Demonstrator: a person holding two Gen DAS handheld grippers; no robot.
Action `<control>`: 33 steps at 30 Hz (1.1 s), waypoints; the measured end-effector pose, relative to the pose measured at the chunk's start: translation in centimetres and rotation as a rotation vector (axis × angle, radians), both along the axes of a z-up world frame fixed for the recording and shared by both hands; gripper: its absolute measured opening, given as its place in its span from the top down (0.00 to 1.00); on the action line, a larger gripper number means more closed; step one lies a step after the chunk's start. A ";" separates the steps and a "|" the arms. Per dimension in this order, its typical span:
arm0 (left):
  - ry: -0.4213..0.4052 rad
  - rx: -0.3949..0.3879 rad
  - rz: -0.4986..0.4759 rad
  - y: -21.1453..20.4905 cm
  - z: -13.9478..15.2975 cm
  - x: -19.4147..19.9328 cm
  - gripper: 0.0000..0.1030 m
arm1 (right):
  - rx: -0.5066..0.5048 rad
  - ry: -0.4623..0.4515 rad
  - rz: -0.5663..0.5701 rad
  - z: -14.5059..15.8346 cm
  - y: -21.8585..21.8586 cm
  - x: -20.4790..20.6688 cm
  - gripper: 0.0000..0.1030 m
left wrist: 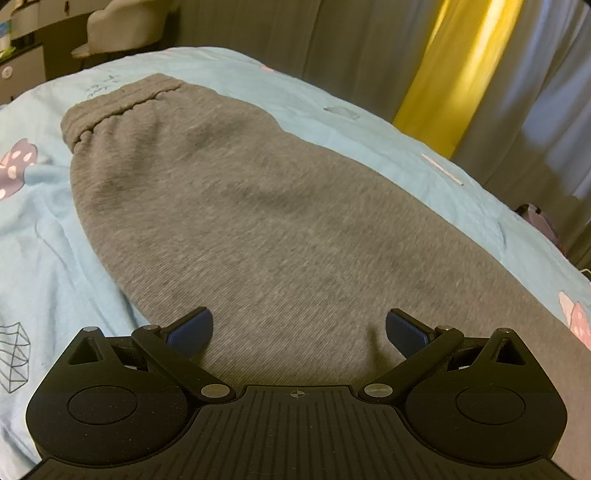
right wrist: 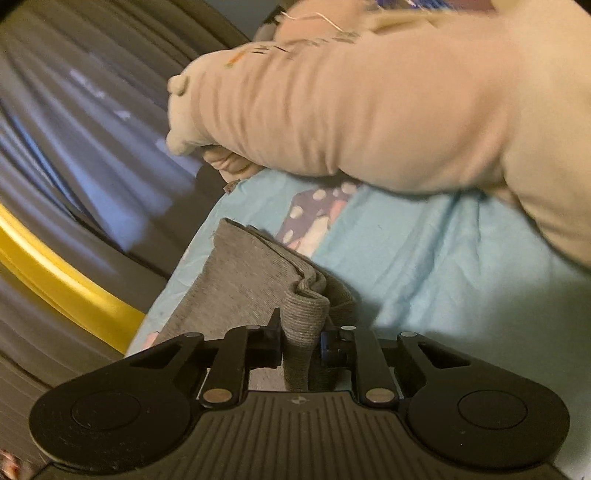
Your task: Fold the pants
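Observation:
Grey sweatpants [left wrist: 240, 206] lie lengthwise on a light blue bedsheet [left wrist: 48, 236], the ribbed waistband [left wrist: 118, 99] at the far end. My left gripper [left wrist: 299, 328] hovers open just over the grey fabric, its blue pads [left wrist: 192, 332] wide apart with nothing pinched between them. In the right wrist view my right gripper [right wrist: 301, 336] is shut on a bunched ribbed cuff [right wrist: 304, 314] of the grey pants [right wrist: 236, 280], which rises between the jaws. The rest of that leg trails away to the left on the sheet.
A large beige plush pillow [right wrist: 369, 110] lies on the bed just beyond the right gripper. Grey curtains [right wrist: 92, 129] and a yellow post [left wrist: 454, 74] stand past the bed's edge. A chair [left wrist: 122, 26] and shelves stand beyond the bed's far end.

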State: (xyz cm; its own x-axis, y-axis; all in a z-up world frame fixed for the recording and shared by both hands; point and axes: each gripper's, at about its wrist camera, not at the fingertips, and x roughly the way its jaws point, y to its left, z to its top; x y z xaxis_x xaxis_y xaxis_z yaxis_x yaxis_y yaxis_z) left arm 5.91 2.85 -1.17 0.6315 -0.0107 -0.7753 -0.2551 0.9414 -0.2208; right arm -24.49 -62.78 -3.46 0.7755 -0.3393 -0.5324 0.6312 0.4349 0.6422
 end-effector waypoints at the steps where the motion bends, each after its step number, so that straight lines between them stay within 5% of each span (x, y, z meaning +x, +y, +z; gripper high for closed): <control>1: -0.001 -0.003 0.000 0.0 0.0 0.0 0.00 | -0.033 0.012 0.006 0.7 0.4 0.3 0.86; 5: -0.010 -0.021 -0.004 0.2 0.0 0.0 0.00 | -0.248 0.049 0.117 5.7 4.6 4.1 0.87; 11: -0.025 -0.060 -0.006 0.8 0.3 -0.5 0.00 | -0.488 -0.037 0.608 11.8 19.4 13.6 0.87; 15: -0.040 -0.085 0.001 1.3 0.7 -1.1 0.00 | -0.479 -0.007 0.924 9.2 29.6 17.6 0.86; 18: -0.056 -0.111 -0.010 1.6 0.9 -1.5 0.00 | -0.365 0.155 1.127 4.8 34.6 19.4 0.79; 20: -0.060 -0.122 -0.024 1.6 0.9 -1.5 0.00 | -0.378 0.213 1.198 3.9 35.8 19.2 0.73; 21: -0.061 -0.129 -0.035 1.6 0.9 -1.5 0.00 | -0.388 0.181 1.198 4.5 35.5 18.8 0.65; 22: -0.063 -0.135 -0.045 1.5 0.9 -1.4 0.00 | -0.345 0.129 1.169 5.3 34.2 18.4 0.46; 24: -0.068 -0.145 -0.075 1.2 0.9 -1.2 0.00 | -0.206 0.043 1.035 6.2 30.7 17.6 0.12; 25: -0.068 -0.150 -0.099 0.9 0.9 -1.2 0.00 | -0.129 0.010 0.948 6.2 28.6 17.0 0.05; 27: -0.060 -0.173 -0.165 0.3 0.8 -1.0 0.00 | 0.044 -0.002 0.791 5.0 24.4 16.0 0.05; 30: -0.014 -0.229 -0.314 -1.1 0.8 -0.9 0.00 | 0.191 0.122 0.555 2.5 19.8 14.3 0.05; 33: -0.037 -0.255 -0.429 -2.9 1.9 -1.5 0.00 | 0.321 -0.035 0.465 2.4 16.9 11.8 0.04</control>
